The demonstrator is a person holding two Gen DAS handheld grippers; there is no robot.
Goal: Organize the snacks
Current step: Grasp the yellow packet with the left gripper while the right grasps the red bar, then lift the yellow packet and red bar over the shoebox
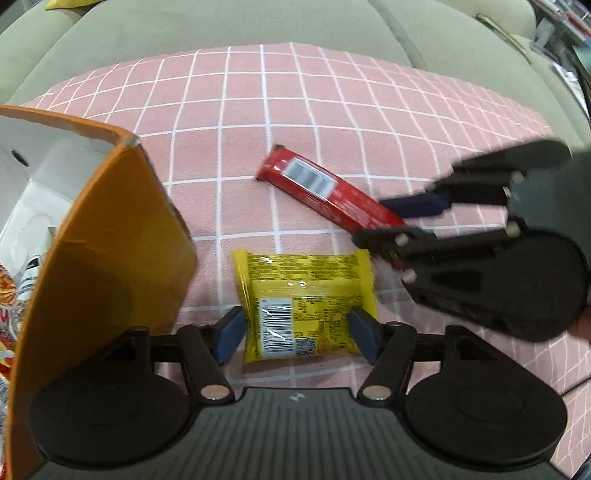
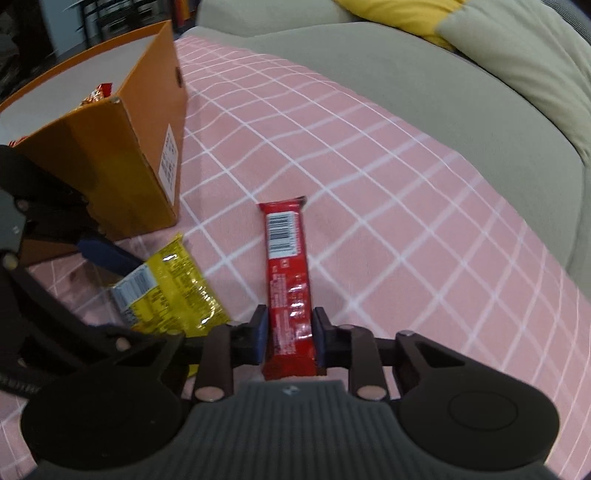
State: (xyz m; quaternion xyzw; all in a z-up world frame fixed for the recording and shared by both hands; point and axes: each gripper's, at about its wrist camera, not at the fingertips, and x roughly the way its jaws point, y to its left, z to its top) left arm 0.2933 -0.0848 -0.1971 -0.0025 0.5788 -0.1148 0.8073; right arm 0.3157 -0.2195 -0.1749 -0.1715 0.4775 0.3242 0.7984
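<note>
- Nearest the left wrist camera, the left gripper (image 1: 295, 328) pointed steeply down with its jaws spread wide, one blue pad on each side of the yellow snack packet (image 1: 306, 299).
- Neither pad visibly pressed the wrapper; the left one looked just at its edge, and the packet lay flat on the pink checked cloth (image 1: 280, 110), barcode up.
- Nearest the right wrist camera, the right gripper (image 2: 290, 334) had its jaws drawn in narrow against both long sides of the red snack bar (image 2: 286, 266), gripping its near end.
- That bar lay lengthwise away from the right camera on the cloth, barcode facing up, just beside the yellow packet but not touching it.
- An orange cardboard box (image 1: 110, 240) stood open at the left of the cloth, close to the yellow packet, with white inner walls and several wrapped snacks inside.
- A white label (image 2: 169, 162) showed on the box's outer side.
- Behind the cloth ran a beige sofa (image 2: 406, 81), with a yellow cushion (image 2: 402, 16) on it at the far edge.
</note>
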